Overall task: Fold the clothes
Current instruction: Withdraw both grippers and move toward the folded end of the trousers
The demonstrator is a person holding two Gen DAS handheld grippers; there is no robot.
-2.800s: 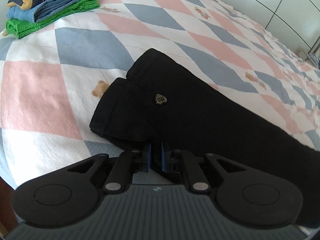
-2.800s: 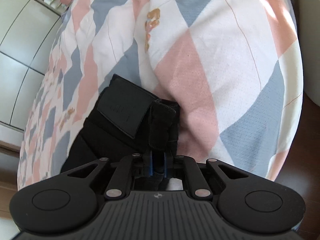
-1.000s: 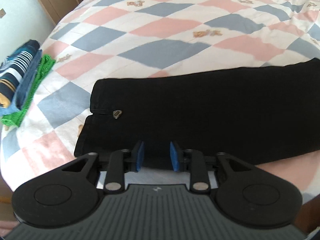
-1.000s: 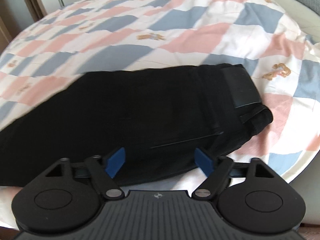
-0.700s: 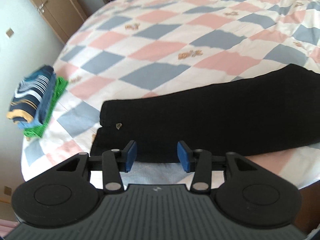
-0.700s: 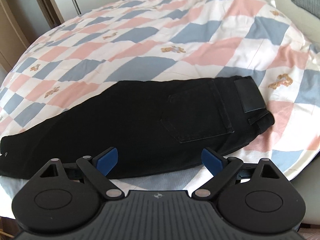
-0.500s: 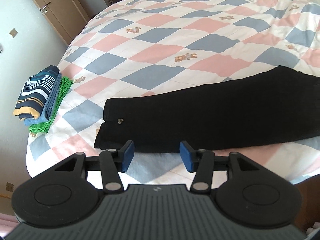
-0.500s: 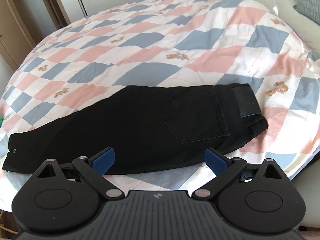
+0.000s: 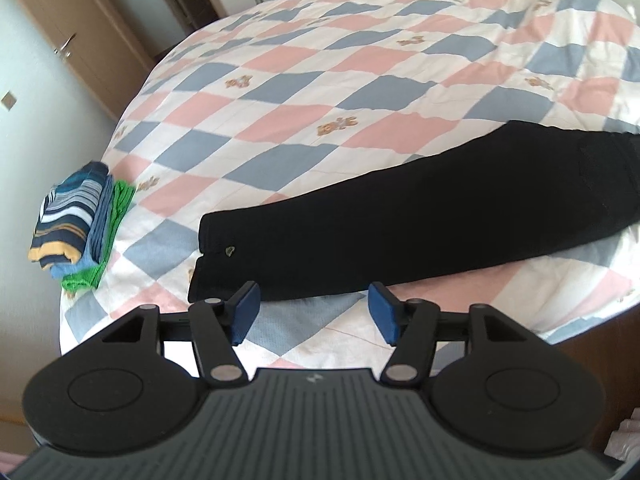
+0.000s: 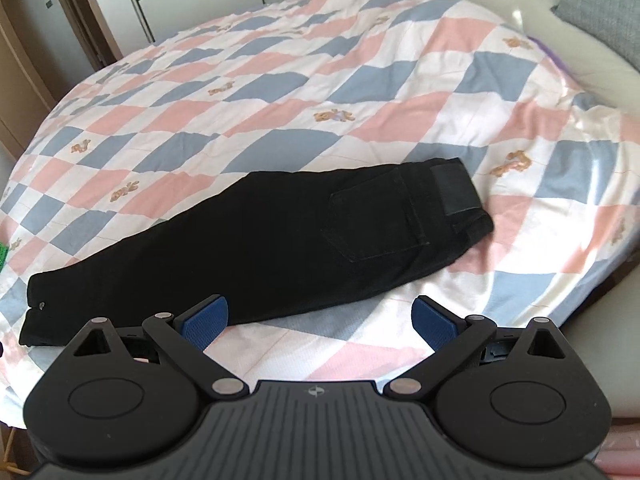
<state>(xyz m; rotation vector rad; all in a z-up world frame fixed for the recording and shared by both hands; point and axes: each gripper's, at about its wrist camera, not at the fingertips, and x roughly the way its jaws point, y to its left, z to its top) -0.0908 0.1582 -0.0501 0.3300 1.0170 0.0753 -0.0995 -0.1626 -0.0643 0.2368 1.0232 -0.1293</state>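
A round bed [image 9: 304,92] carries everything here, covered by a quilt [image 10: 288,92] in a diamond pattern of pink, blue-grey and white with small brown teddy bears printed on some patches. A pair of black jeans [image 10: 280,240] lies flat across the near part of the quilt — legs doubled together, hems toward the left edge, waistband and back pocket toward the right. Well apart from the hems, at the bed's left rim, sits a stack of folded clothes [image 9: 80,224] — striped navy on top, blue beneath, green at the bottom.
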